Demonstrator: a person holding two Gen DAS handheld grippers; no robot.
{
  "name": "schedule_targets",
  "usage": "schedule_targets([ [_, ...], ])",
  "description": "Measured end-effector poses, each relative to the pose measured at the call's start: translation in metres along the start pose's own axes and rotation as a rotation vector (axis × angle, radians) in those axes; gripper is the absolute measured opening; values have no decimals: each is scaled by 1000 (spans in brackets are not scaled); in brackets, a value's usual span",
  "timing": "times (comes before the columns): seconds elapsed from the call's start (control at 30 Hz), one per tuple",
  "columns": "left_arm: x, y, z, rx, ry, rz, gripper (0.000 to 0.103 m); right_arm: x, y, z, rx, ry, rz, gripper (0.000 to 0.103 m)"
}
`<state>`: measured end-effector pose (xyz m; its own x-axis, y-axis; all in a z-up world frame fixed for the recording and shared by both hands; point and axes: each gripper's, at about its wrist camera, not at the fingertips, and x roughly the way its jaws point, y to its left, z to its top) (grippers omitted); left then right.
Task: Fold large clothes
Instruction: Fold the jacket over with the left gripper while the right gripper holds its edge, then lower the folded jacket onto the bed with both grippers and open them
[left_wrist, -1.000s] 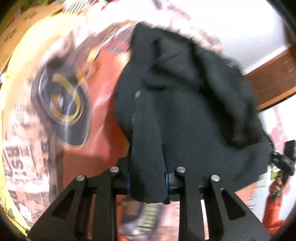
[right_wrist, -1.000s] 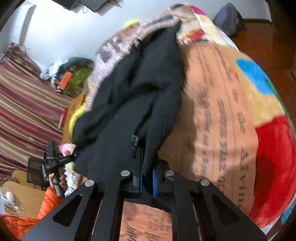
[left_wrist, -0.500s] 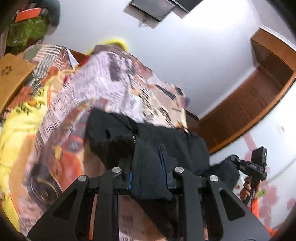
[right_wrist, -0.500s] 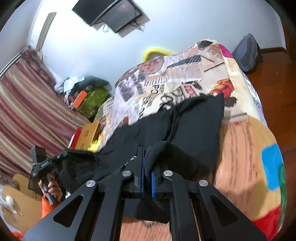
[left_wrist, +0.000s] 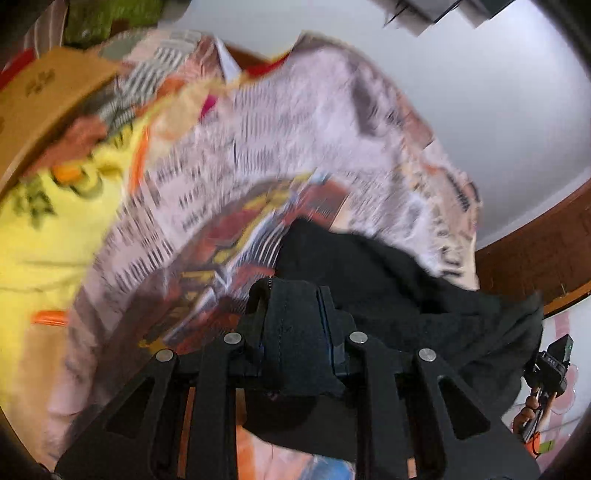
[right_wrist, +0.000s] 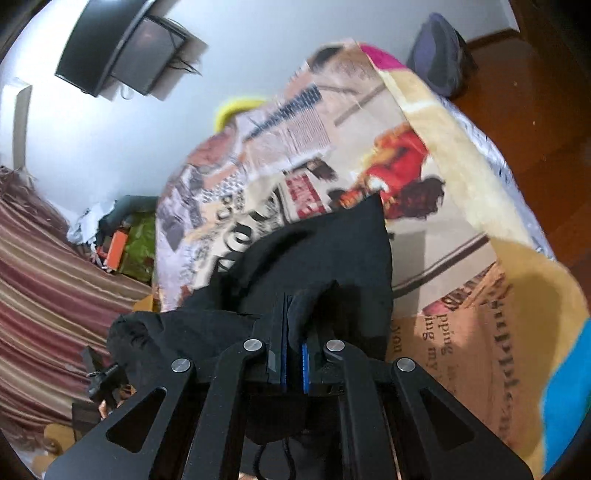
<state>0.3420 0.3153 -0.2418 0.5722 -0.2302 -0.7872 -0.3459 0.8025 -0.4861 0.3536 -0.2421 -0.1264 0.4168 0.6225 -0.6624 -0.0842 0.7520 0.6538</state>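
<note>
- The black jacket (left_wrist: 399, 288) lies on the bed (left_wrist: 258, 147), stretched long from one gripper to the other.
- The left gripper (left_wrist: 293, 325) pinches its thick edge.
- The right gripper (right_wrist: 293, 332) squeezes another fold.

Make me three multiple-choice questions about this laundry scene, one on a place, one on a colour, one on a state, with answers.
1. Where does the far part of the black fabric garment lie?
A. on the printed bedspread
B. on the floor
C. on a chair

2. What colour is the garment?
A. red
B. black
C. white

3. How is the right gripper?
A. wide open
B. shut on the garment
C. out of view

Answers: 1 A, the cloth rests on the print; 2 B, it is dark throughout; 3 B, fabric is pinched between its pads.
</note>
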Motion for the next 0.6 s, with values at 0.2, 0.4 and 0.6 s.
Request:
schedule_targets([
  [0.2, 10, -9, -9, 81, 1, 57, 22, 4, 10, -2, -88, 9, -58, 5],
  [0.4, -23, -14, -11, 150, -10, 74, 27, -7, 17, -1, -106, 80, -118, 11],
  [0.6, -58, -21, -14, 199, 5, 87, 29, -45, 44, -15, -219, 0, -257, 58],
])
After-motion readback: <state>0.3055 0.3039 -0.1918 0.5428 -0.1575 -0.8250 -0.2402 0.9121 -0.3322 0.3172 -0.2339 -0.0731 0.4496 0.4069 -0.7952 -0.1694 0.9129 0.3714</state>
